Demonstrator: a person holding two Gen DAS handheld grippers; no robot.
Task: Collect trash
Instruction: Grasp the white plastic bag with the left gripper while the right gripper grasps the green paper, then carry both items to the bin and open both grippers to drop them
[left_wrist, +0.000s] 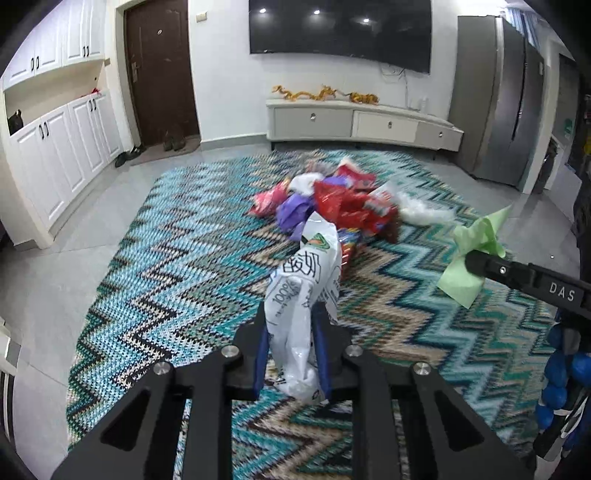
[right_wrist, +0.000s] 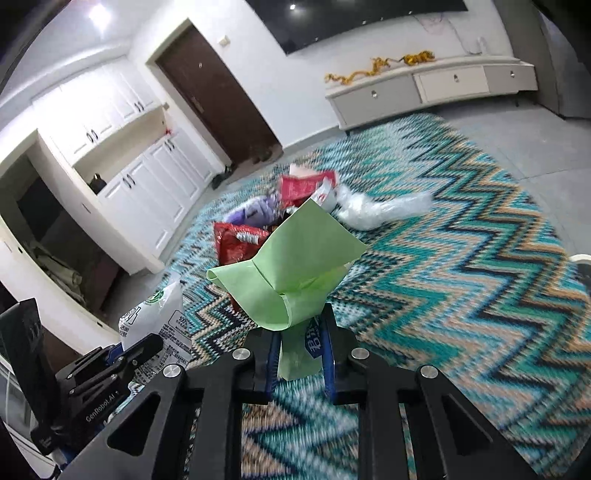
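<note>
My left gripper (left_wrist: 291, 325) is shut on a white printed plastic bag (left_wrist: 303, 295), held above the rug; the bag also shows in the right wrist view (right_wrist: 155, 321). My right gripper (right_wrist: 301, 332) is shut on a green plastic bag (right_wrist: 291, 262), also held above the rug; it shows at the right of the left wrist view (left_wrist: 476, 251). A pile of trash (left_wrist: 332, 199) lies on the rug ahead: red, purple and clear wrappers. The pile also shows in the right wrist view (right_wrist: 295, 206).
A zigzag teal rug (left_wrist: 184, 258) covers the grey tile floor. A white TV cabinet (left_wrist: 362, 122) stands at the far wall under a TV. White cupboards (left_wrist: 55, 147) and a brown door (left_wrist: 159, 70) are at the left. A grey fridge (left_wrist: 506, 103) is at the right.
</note>
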